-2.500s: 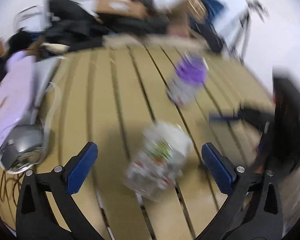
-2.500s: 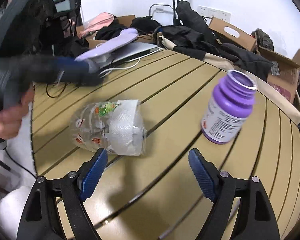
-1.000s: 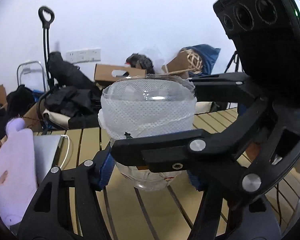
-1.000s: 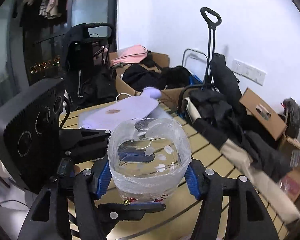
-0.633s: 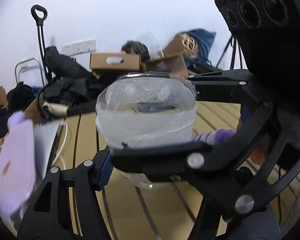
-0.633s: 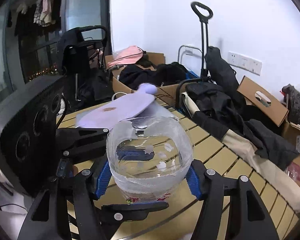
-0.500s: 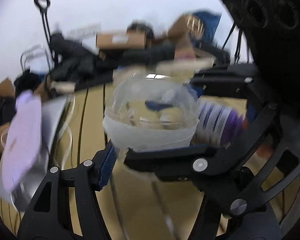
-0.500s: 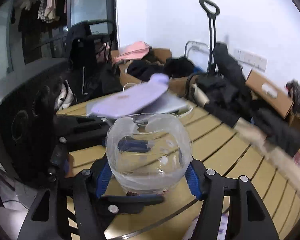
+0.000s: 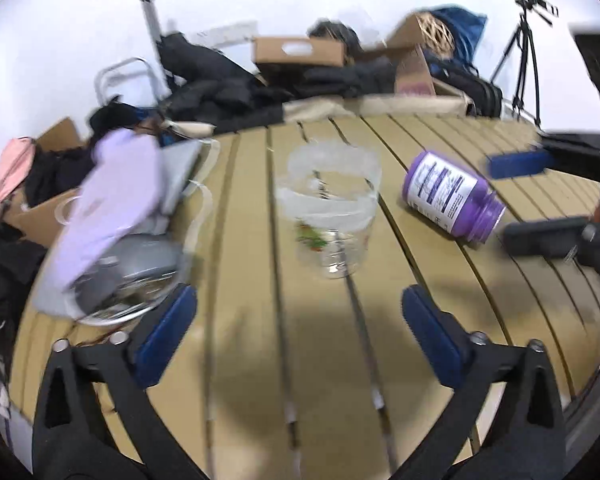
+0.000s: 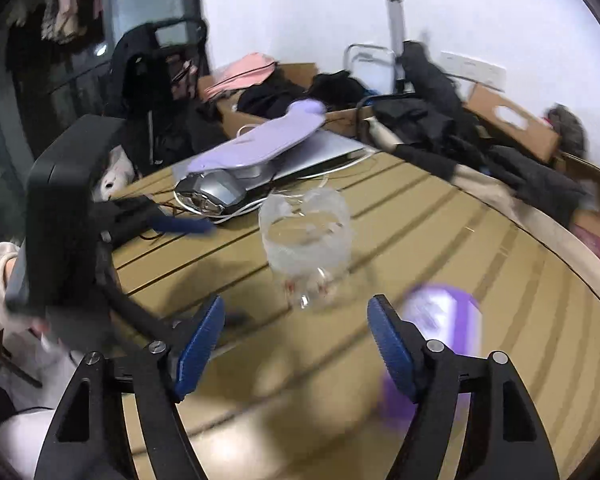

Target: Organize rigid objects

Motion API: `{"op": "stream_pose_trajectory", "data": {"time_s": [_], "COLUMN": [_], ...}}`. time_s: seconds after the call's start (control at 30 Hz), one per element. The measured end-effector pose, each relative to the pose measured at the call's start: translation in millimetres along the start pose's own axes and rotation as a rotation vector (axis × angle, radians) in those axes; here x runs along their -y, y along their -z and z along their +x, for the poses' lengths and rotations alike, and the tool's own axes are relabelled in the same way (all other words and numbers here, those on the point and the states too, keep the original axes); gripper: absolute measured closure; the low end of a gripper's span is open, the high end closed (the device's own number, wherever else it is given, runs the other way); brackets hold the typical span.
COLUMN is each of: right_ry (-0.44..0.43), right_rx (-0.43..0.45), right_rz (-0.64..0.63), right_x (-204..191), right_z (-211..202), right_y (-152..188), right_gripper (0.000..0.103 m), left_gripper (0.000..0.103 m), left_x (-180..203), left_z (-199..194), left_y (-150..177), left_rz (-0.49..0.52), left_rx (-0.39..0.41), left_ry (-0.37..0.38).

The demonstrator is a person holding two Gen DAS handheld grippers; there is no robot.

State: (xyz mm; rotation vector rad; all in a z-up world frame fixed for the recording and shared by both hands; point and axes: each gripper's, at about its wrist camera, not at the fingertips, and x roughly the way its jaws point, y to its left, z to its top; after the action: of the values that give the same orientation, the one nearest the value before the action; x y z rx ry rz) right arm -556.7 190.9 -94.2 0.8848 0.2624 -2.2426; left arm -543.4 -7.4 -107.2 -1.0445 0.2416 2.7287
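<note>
A clear plastic jar lined with white tissue stands upright on the slatted wooden table; it also shows in the right wrist view. A purple bottle lies on its side to the jar's right; it is blurred in the right wrist view. My left gripper is open and empty, a little short of the jar. My right gripper is open and empty, just in front of the jar. Each gripper shows in the other's view, the right one and the left one.
A lilac object on a silver device with white cables lies at the table's left side, also seen in the right wrist view. Dark clothes, cardboard boxes, a trolley handle and a tripod sit behind the table.
Both grippers held the jar upright in the air together. Now the jar stands on the table, both grippers have opened and drawn back, and the purple bottle lies on its side.
</note>
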Motion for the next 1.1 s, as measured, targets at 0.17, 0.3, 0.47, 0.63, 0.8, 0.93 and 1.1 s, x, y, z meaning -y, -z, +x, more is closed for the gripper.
{"op": "stream_pose_trajectory", "data": {"time_s": [0.17, 0.3, 0.47, 0.63, 0.8, 0.93, 1.1], "right_ry": [0.213, 0.245, 0.240, 0.252, 0.243, 0.294, 0.244], "right_rx": [-0.048, -0.036, 0.035, 0.099, 0.159, 0.248, 0.324], "right_rz": [0.206, 0.325, 0.255, 0.206, 0.137, 0.057, 0.170], "right_x": [23.7, 14.5, -54.2, -137.8, -213.7, -268.8, -319.4], "right_z": [-56.0, -97.1, -177.0, -244.6, -296.5, -328.8, -350.5], "right_y": [30.3, 35.1, 43.2, 90.2, 141.1, 189.3, 229.7], "right_gripper": [0.024, 0.024, 0.024, 0.024, 0.024, 0.018, 0.016], "left_gripper": [0.000, 0.000, 0.000, 0.000, 0.000, 0.000, 0.000], "left_x": [-26.7, -36.3, -9.2, 37.1, 79.3, 87.9, 94.9], "left_z": [-36.7, -96.6, -200.9, -306.1, -378.8, -424.4, -445.6], "left_y": [15.9, 20.8, 46.4, 124.3, 187.9, 236.9, 277.3], "left_rz": [-0.125, -0.255, -0.227, -0.250, -0.122, -0.200, -0.374], "left_rx": [0.008, 0.029, 0.085, 0.228, 0.326, 0.401, 0.364], "left_ry": [-0.102, -0.095, -0.078, -0.173, -0.309, -0.329, -0.218]}}
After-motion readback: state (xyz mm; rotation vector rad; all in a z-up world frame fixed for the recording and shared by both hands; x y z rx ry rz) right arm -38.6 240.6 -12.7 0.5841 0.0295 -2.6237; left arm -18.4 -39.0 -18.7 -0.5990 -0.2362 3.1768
